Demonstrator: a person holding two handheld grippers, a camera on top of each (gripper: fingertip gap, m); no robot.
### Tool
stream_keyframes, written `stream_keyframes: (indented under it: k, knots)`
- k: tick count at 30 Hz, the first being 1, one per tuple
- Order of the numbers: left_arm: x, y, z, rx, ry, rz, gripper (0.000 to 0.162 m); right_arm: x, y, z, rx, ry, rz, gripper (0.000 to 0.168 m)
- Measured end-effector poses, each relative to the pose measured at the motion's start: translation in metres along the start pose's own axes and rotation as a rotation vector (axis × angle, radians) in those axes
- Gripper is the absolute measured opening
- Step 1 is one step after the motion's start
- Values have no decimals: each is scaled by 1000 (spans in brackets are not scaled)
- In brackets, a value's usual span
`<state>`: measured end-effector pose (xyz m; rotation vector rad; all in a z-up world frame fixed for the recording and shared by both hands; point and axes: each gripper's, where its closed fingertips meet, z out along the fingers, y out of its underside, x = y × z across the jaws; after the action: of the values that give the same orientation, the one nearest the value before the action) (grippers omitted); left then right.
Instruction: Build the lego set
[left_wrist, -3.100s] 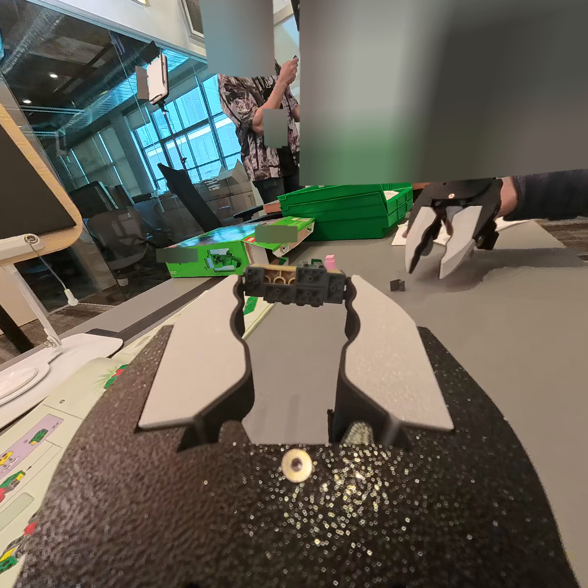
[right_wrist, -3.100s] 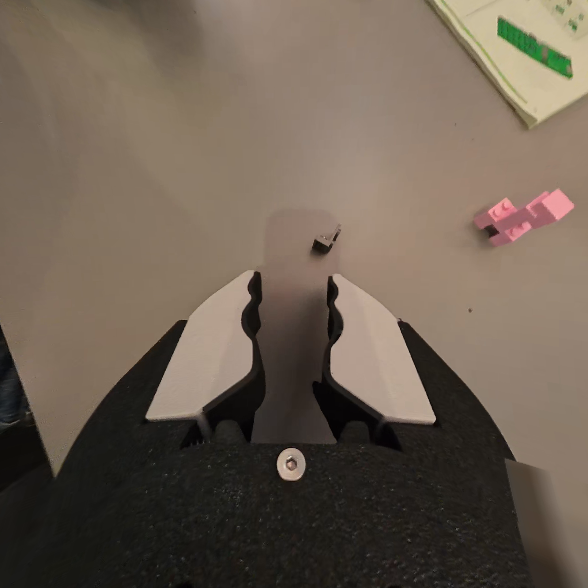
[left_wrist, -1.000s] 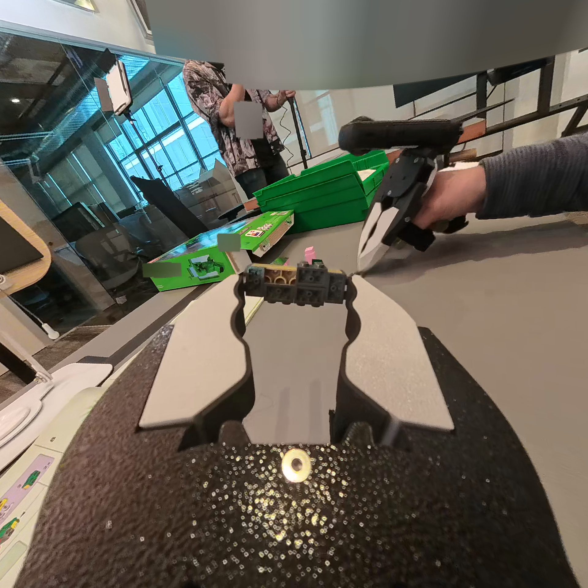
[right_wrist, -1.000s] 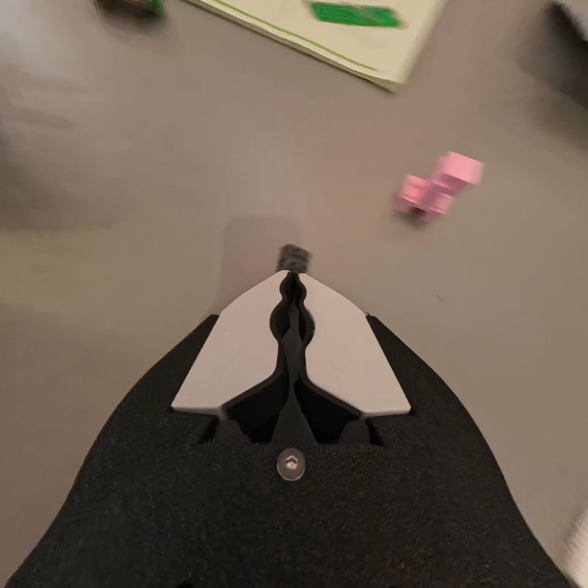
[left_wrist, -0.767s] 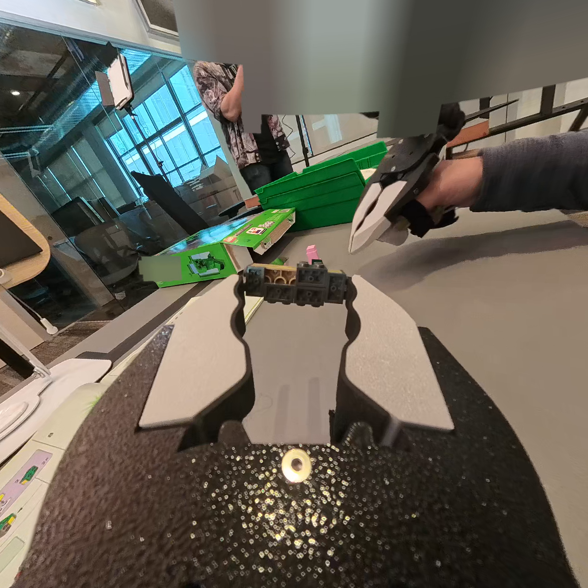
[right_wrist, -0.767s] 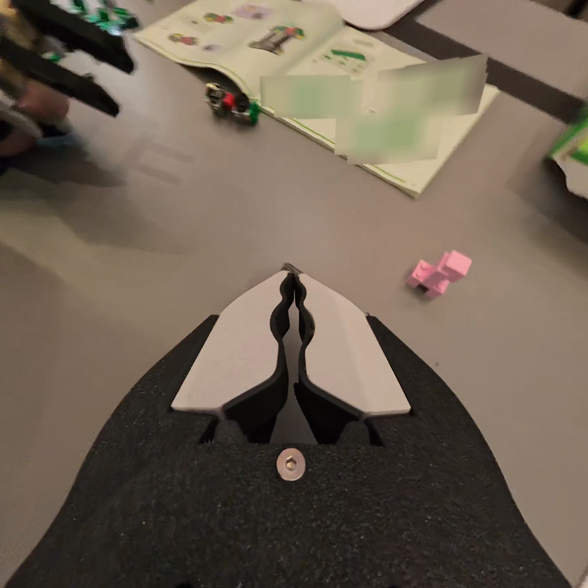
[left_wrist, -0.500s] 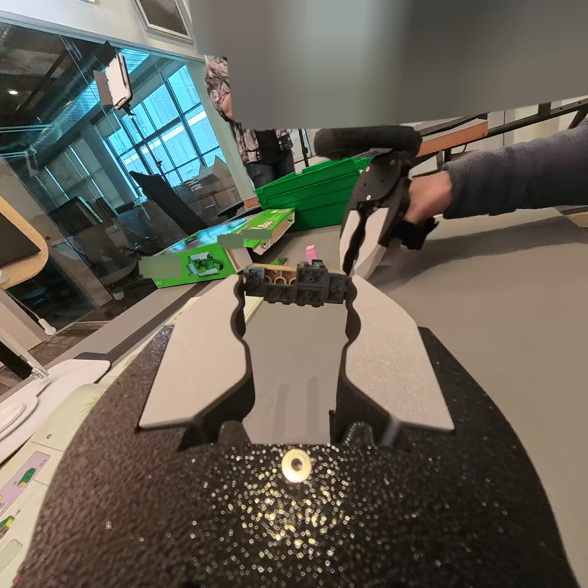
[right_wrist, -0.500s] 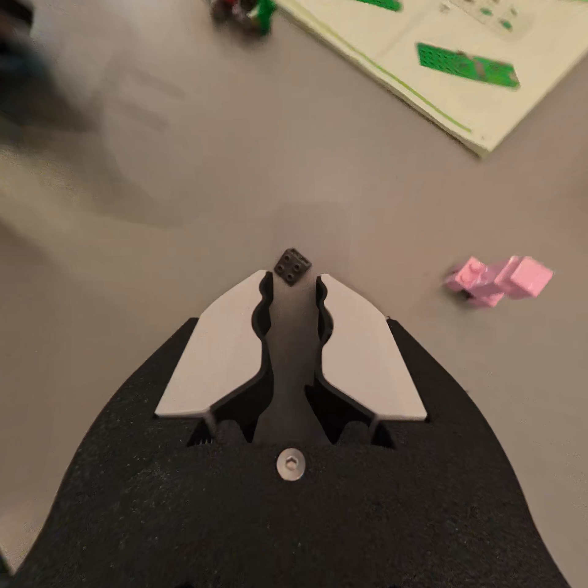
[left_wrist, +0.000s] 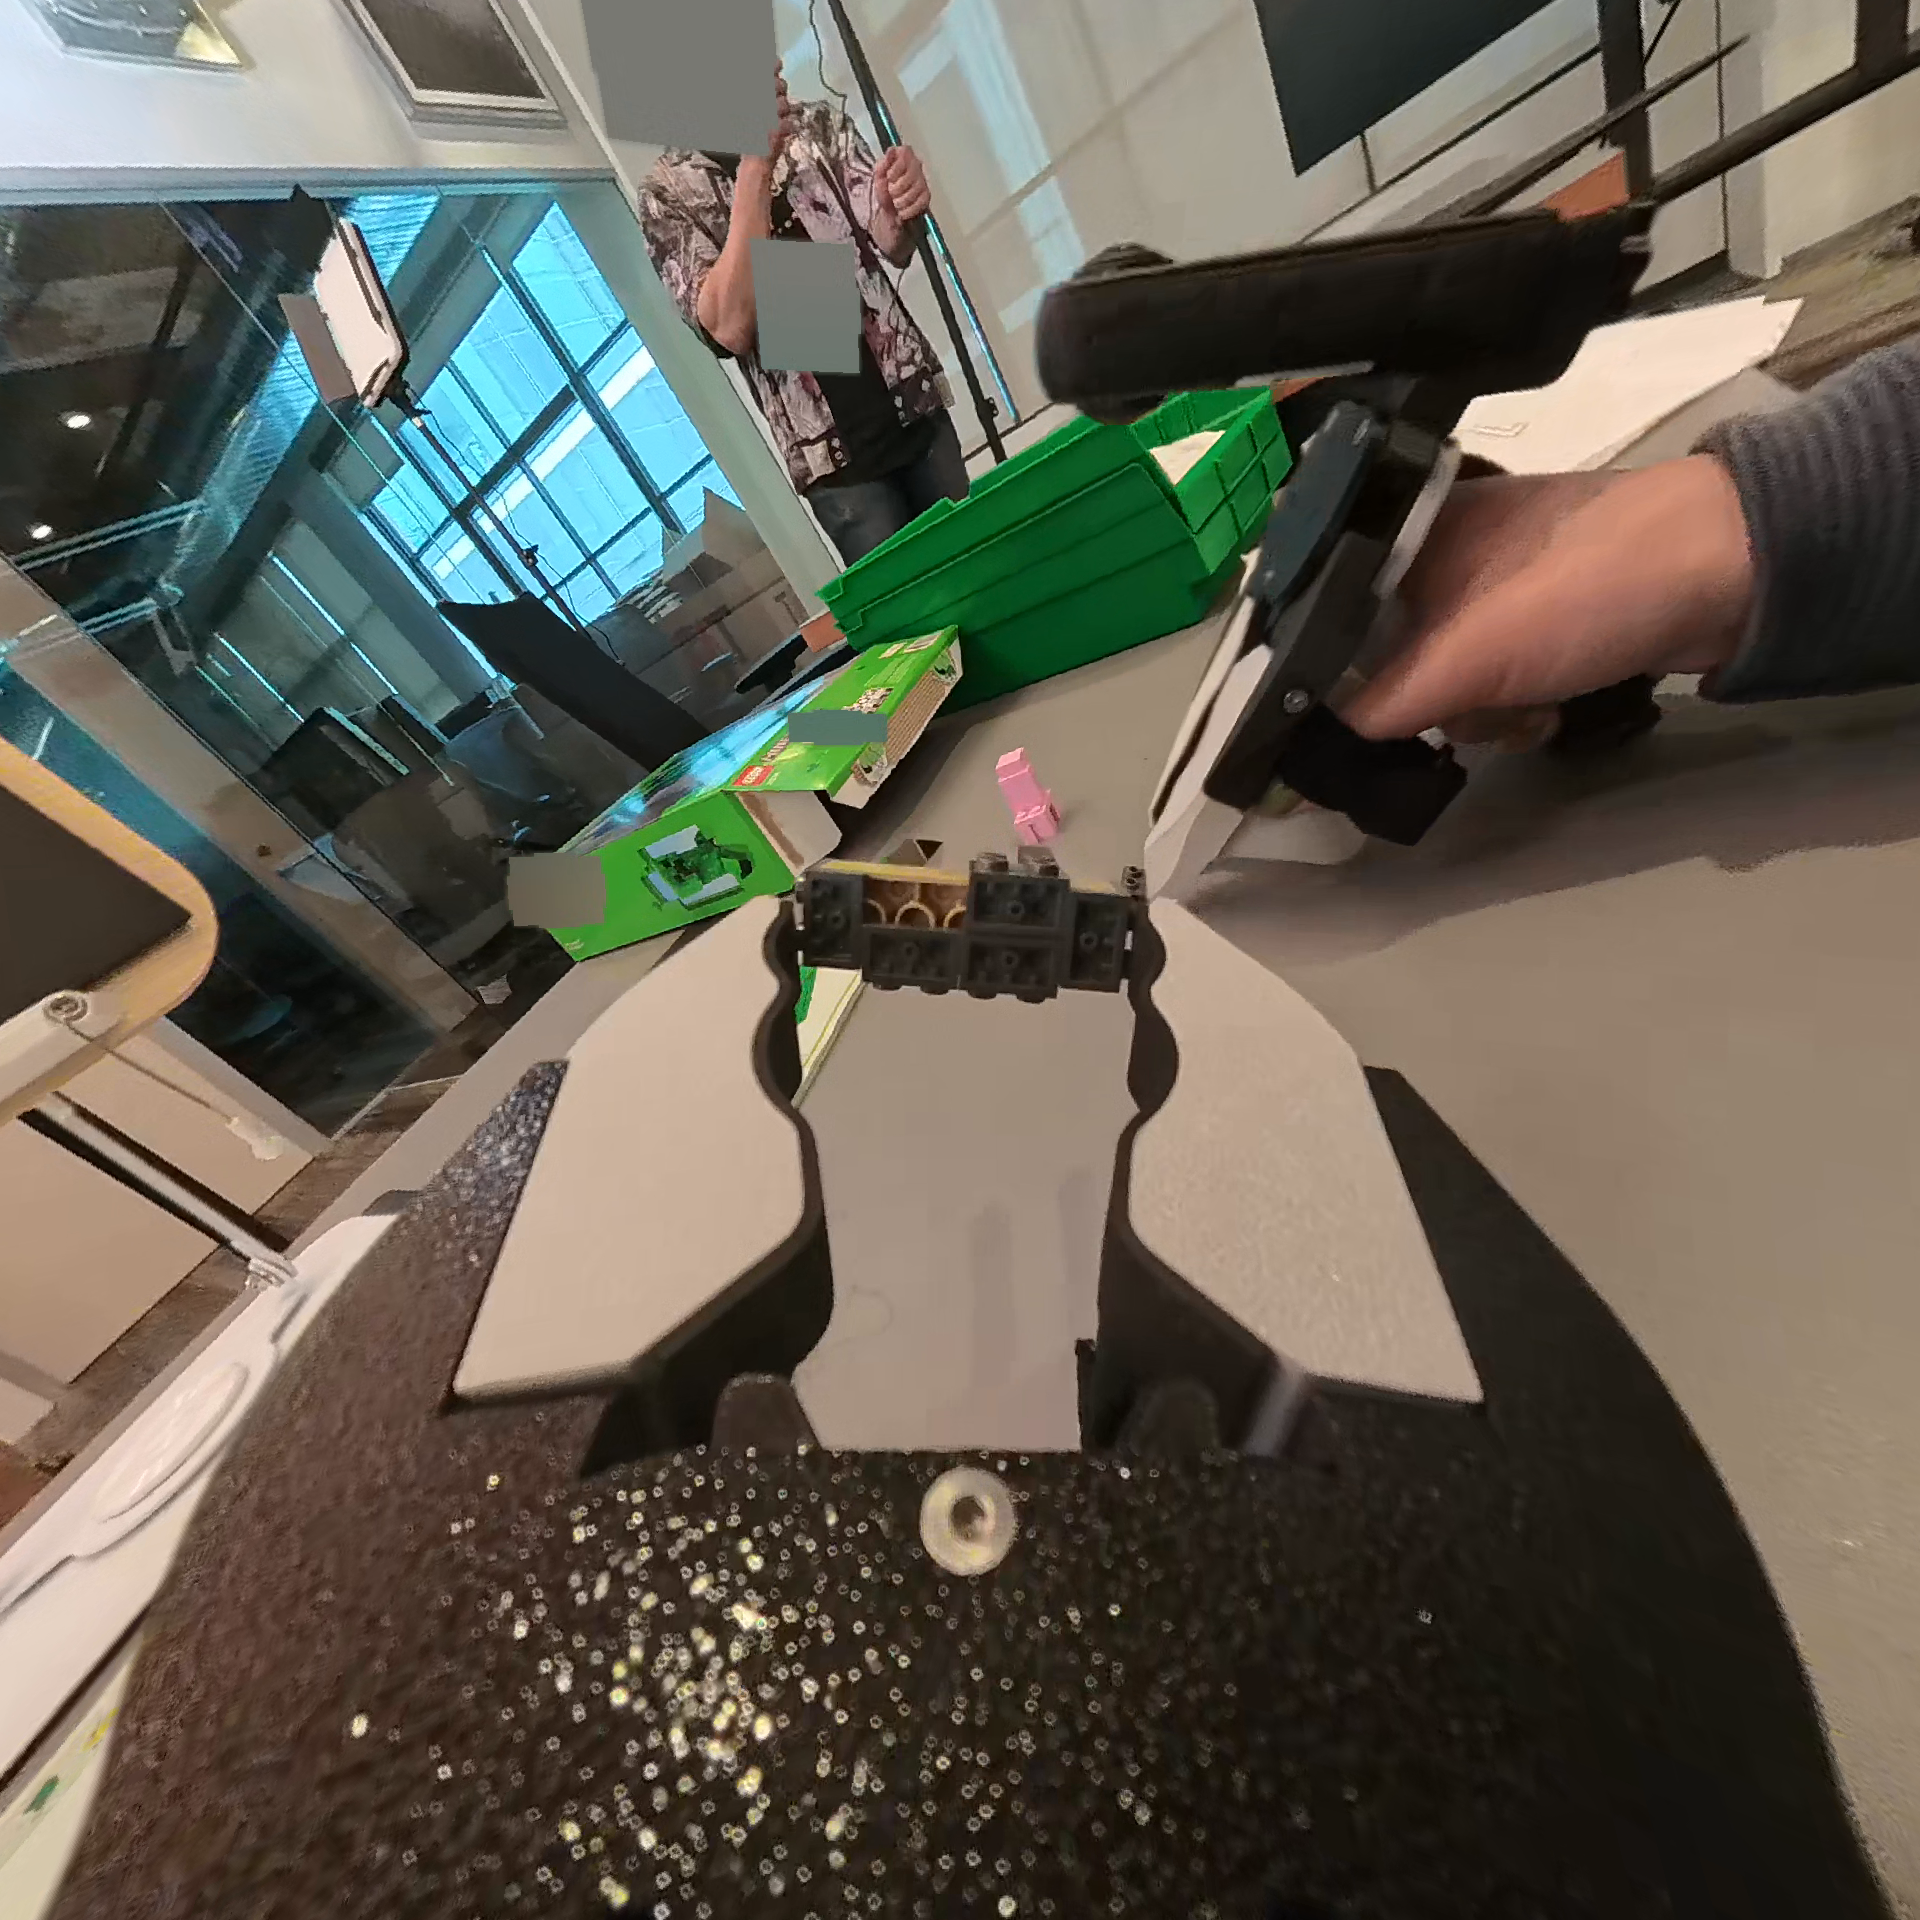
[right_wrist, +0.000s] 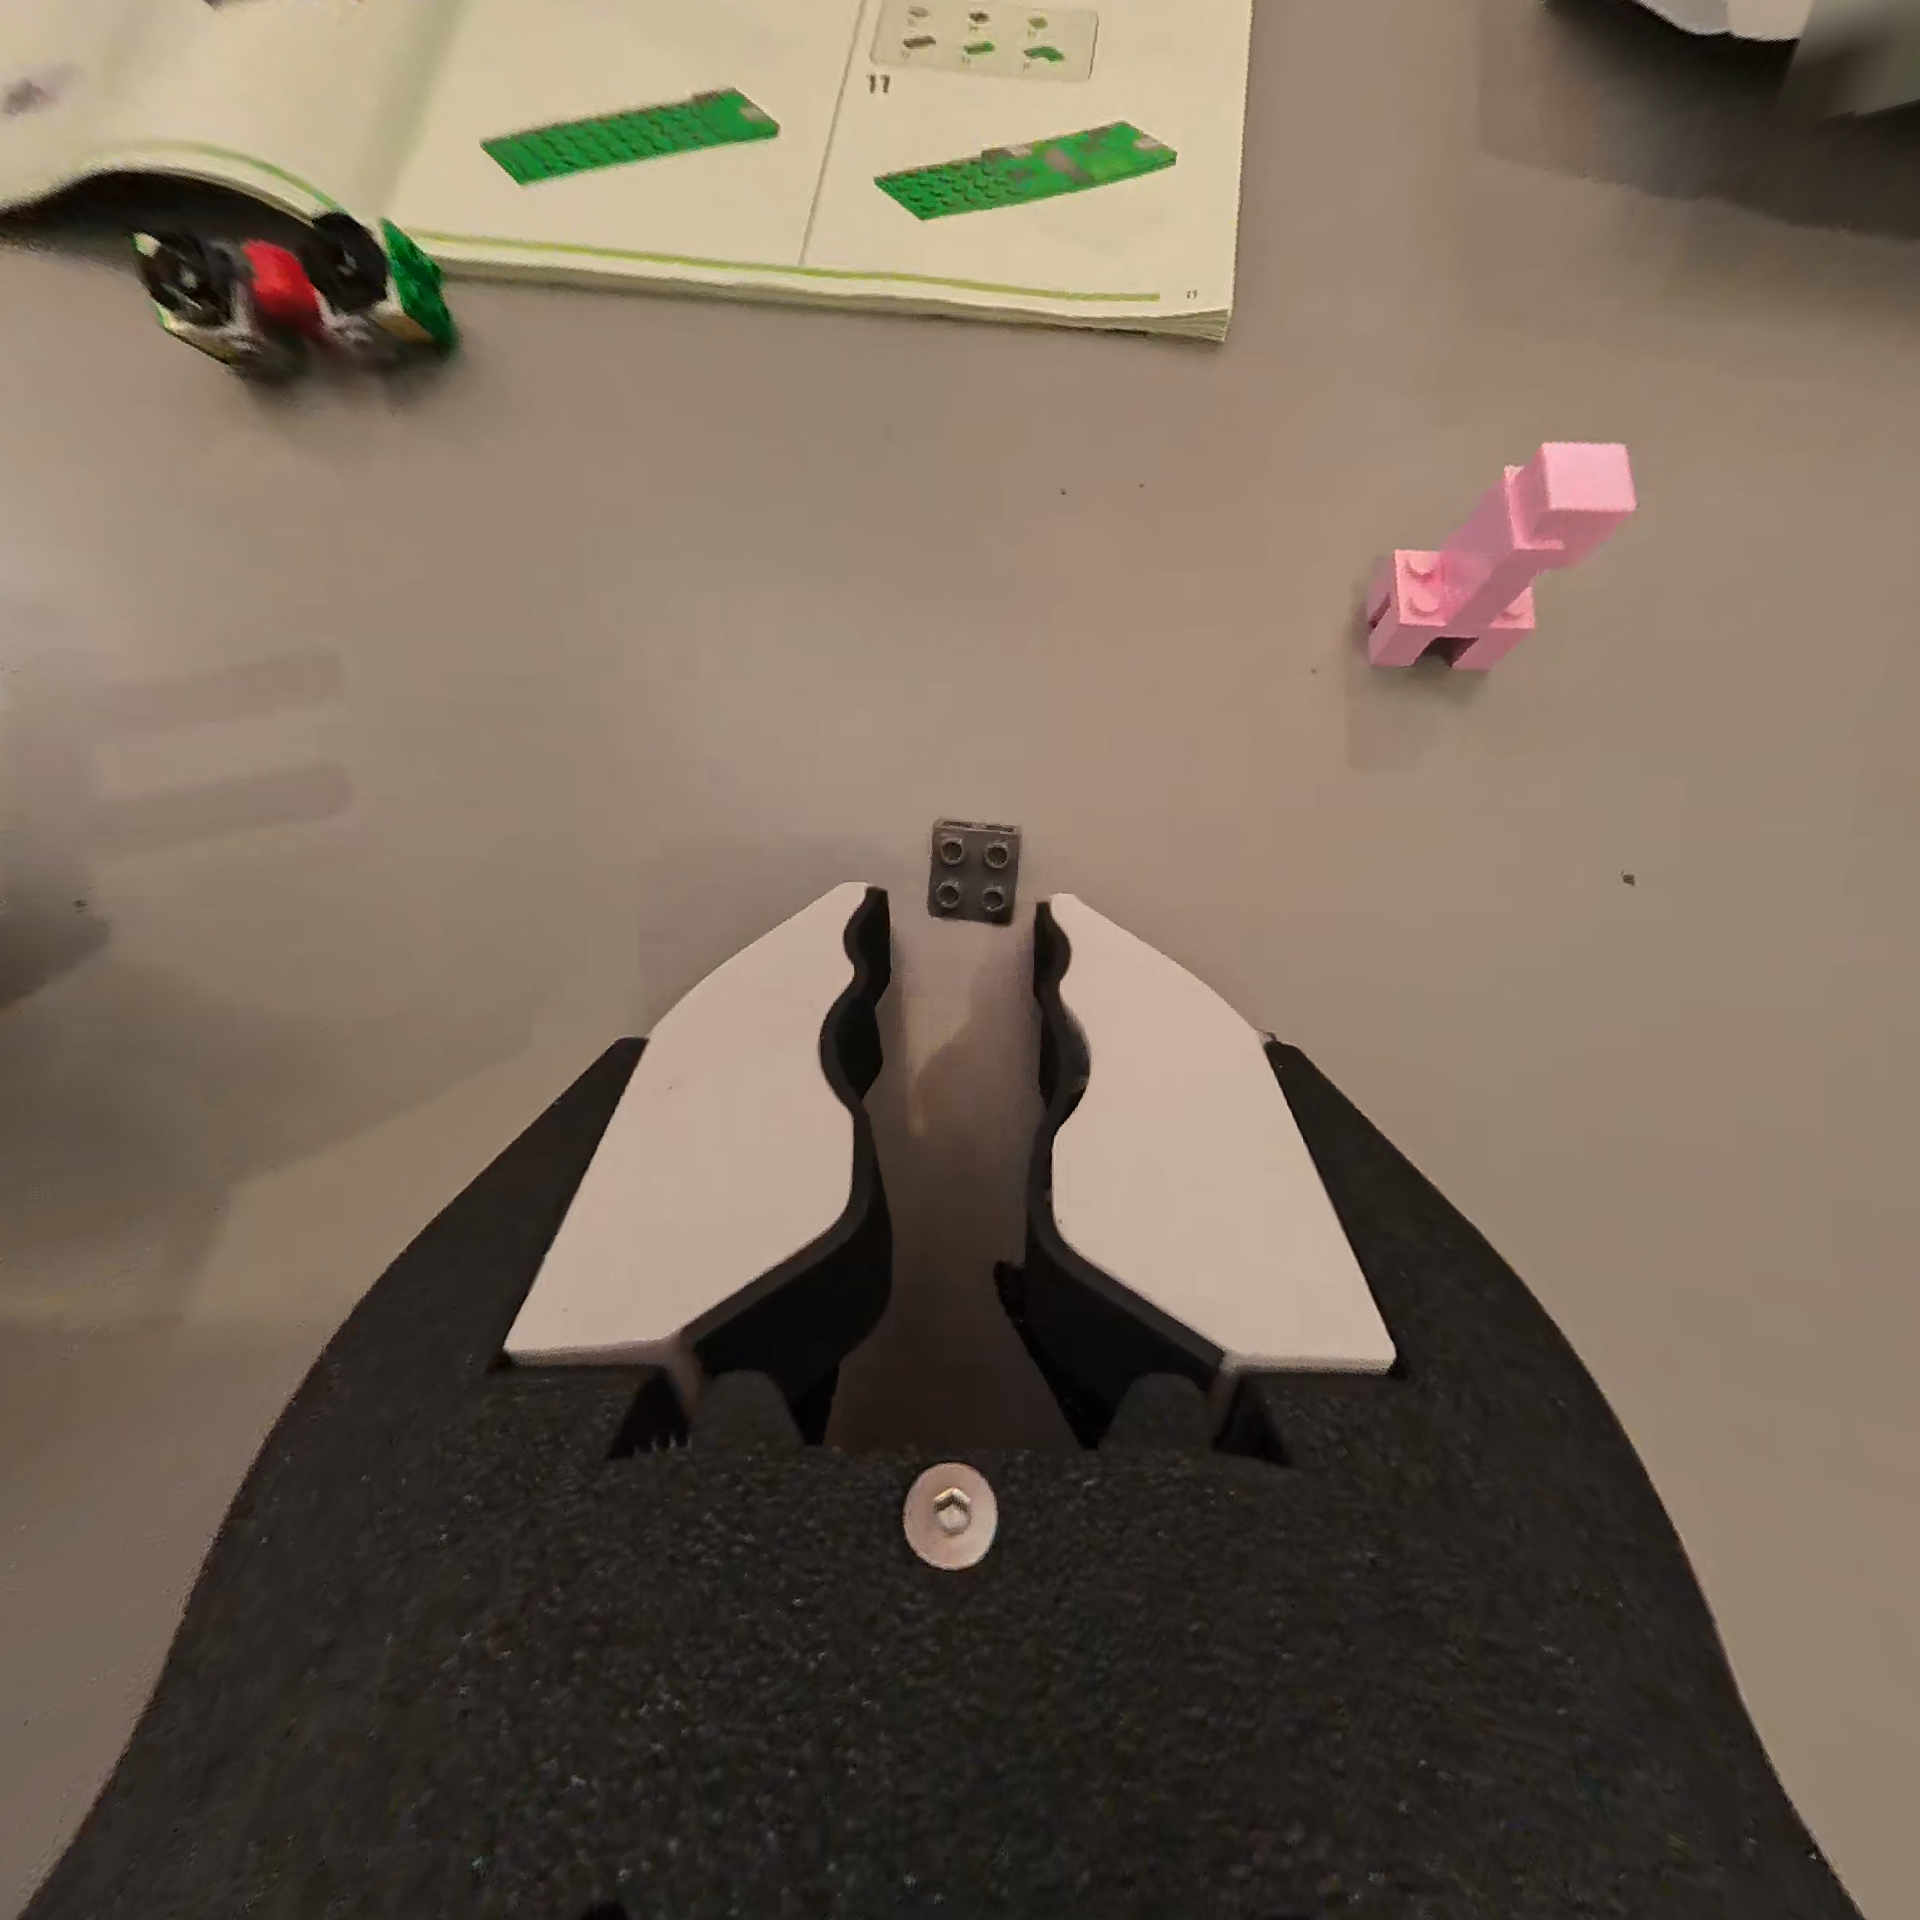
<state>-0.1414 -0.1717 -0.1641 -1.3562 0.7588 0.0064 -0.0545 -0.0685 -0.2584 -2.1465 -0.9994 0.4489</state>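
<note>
My left gripper (left_wrist: 961, 935) is shut on a dark grey and tan brick assembly (left_wrist: 966, 930), held by its ends above the grey table (left_wrist: 1558, 1039). My right gripper (right_wrist: 961, 904) is open and empty, pointing down at the table. A small dark grey 2x2 plate (right_wrist: 974, 871) lies studs up just ahead of its fingertips, touching neither finger. In the left wrist view the right gripper (left_wrist: 1195, 831), held by a hand, points down just beyond the assembly's right end.
A pink brick figure (right_wrist: 1486, 571) stands to the right and also shows in the left wrist view (left_wrist: 1023, 795). An open instruction booklet (right_wrist: 727, 156) and a small red, black and green build (right_wrist: 291, 286) lie farther ahead. A green box (left_wrist: 748, 821), green bins (left_wrist: 1060, 561) and a standing person (left_wrist: 821, 312) are beyond.
My right gripper was shut on the small dark plate a second ago; it has opened and the plate now lies on the table, squared to the fingers. My left gripper still holds the assembly.
</note>
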Motion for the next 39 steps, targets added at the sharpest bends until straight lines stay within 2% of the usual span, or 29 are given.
stream_keyframes:
  k: [3, 7, 14, 29, 35, 39]
  knots:
    - [1, 1, 1, -6, 4, 7, 61, 0, 0, 1, -12, 22, 39, 31]
    - [-1, 1, 0, 0, 4, -18, 61, 3, 1, 2, -22, 55, 40, 25]
    - [-2, 0, -1, 16, 25, -79, 61, 3, -1, 4, -27, 65, 68, 30]
    - [-3, 4, 0, 3, 40, -123, 61, 4, -2, 5, -28, 74, 25, 16]
    - [-10, 9, 1, -4, 50, -218, 61, -5, -8, 6, 34, -22, -90, 15]
    - [-18, 12, 1, 4, 56, -294, 61, -17, -34, -1, 231, -91, -328, 16]
